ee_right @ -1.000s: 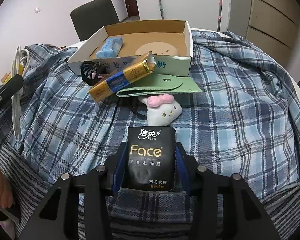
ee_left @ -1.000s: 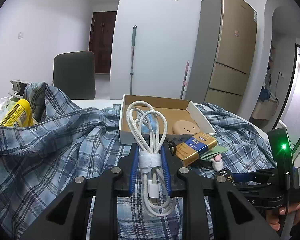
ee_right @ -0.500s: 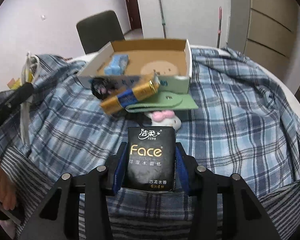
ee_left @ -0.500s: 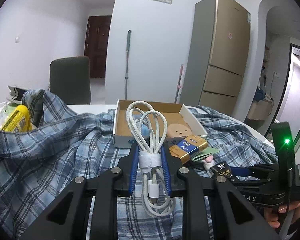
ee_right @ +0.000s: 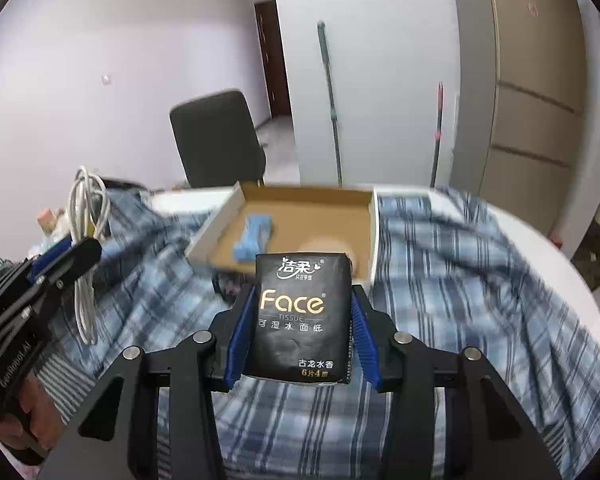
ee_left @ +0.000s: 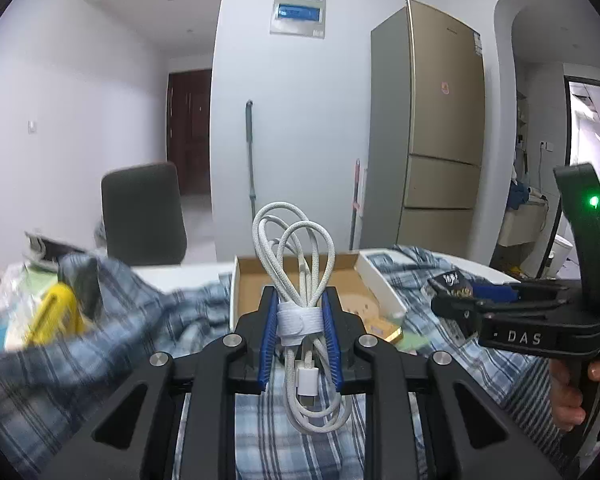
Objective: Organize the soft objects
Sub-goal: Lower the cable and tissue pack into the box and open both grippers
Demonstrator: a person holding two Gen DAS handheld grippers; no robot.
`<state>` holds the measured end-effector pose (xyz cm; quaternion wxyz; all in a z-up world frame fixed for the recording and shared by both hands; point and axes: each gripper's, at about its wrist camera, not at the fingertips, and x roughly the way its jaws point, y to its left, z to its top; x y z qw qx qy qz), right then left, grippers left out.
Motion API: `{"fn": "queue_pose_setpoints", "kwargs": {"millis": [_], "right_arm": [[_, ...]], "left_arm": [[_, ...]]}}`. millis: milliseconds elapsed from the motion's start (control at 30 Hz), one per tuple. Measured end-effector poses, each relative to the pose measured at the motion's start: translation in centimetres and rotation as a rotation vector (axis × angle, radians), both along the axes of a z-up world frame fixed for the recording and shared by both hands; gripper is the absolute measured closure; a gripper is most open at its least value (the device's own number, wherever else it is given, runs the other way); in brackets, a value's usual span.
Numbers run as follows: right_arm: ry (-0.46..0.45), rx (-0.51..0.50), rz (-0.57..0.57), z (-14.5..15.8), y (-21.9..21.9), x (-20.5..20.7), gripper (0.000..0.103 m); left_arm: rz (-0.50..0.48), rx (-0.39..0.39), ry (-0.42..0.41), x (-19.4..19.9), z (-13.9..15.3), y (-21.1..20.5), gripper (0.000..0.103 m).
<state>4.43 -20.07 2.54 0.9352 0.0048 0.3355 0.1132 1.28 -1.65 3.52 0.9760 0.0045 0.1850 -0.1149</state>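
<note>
My left gripper [ee_left: 300, 297] is shut on a coiled white cable [ee_left: 296, 248] bound with a white strap, held above the plaid cloth [ee_left: 100, 344]. In the right wrist view, my right gripper [ee_right: 303, 293] is shut on a black "Face" tissue pack [ee_right: 300, 344]. Both hang in the air in front of an open cardboard box [ee_right: 370, 236], which holds a blue soft item [ee_right: 254, 236] and a blurred round beige thing. The left gripper [ee_right: 80, 252] with the cable [ee_right: 88, 216] shows at the left of the right wrist view. The right gripper [ee_left: 460, 304] shows at the right of the left wrist view.
The blue plaid cloth [ee_right: 460, 280] covers a round white table [ee_right: 540, 240]. A gold pack [ee_left: 388, 330] lies by the box's front. A yellow bottle [ee_left: 54, 316] and bags sit at the far left. A dark chair [ee_right: 216, 140], a mop [ee_left: 251, 160] and a fridge [ee_left: 440, 128] stand behind.
Both grippers have risen with the cable and the tissue pack still held. The views tilt upward, and the small items in front of the box have dropped behind the fingers.
</note>
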Motion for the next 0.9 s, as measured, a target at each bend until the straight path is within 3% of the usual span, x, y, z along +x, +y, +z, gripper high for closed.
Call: {"fn": "queue_pose_setpoints", "kwargs": {"millis": [300,433,533,733,900], "right_arm": [[-0.129,0.015,0.037,5.8,1.2,2.6,0.058],[-0.154,0.011,0.026,6.7,1.5,4.7,0.058],[-0.14,0.024,0.017,6.6,1.7,7.0,0.058],[-0.1,0.032,-0.005,4.8,1.5,10.7,0.058],[-0.011,0.025,-0.01,1.3,0.9,13.2,0.057]], "left_arm": [[0.022,-0.03,-0.03,3.8,3.1,-0.1,0.08],[0.005,0.002,-0.03,6.5,3.6,-0.7,0.08],[0.01,0.056,-0.047,8.2,3.4,-1.5,0.08],[-0.007,0.02,0.035,13.1,2.1,-1.5,0.08],[0.01,-0.008,0.098,16.4,0.0,-0.9,0.08]]}}
